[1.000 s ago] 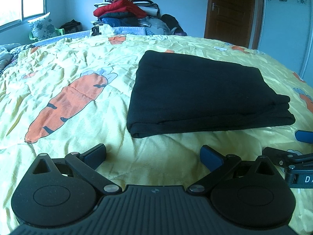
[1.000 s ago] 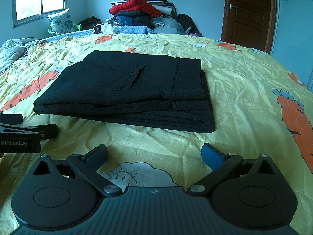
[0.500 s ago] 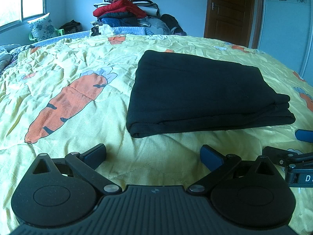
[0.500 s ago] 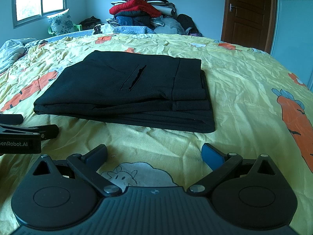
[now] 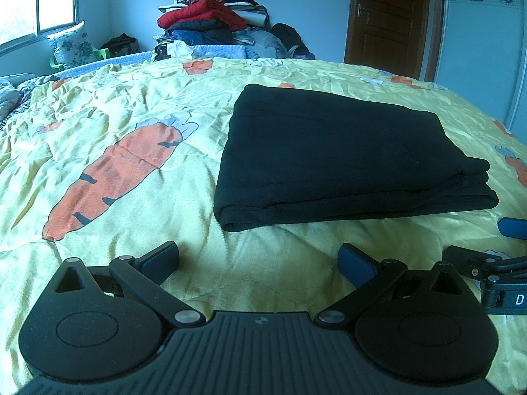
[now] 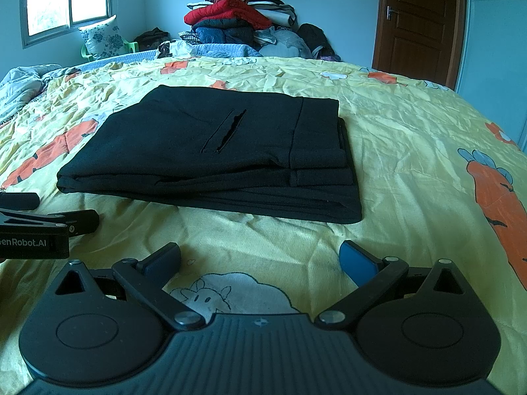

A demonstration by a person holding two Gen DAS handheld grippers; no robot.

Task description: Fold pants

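Note:
Black pants (image 5: 342, 154) lie folded in a flat rectangular stack on the yellow carrot-print bedspread (image 5: 115, 125). In the right wrist view the pants (image 6: 230, 151) show a pocket slit and waistband on top. My left gripper (image 5: 258, 260) is open and empty, just short of the stack's near left corner. My right gripper (image 6: 260, 258) is open and empty, just short of the stack's near edge. The right gripper shows at the right edge of the left wrist view (image 5: 494, 263), and the left gripper at the left edge of the right wrist view (image 6: 49, 220).
A tall pile of clothes (image 5: 210, 23) stands beyond the far edge of the bed. A brown door (image 5: 388, 16) is at the back right, a window (image 6: 66, 3) and a floral pillow (image 6: 102, 36) at the back left.

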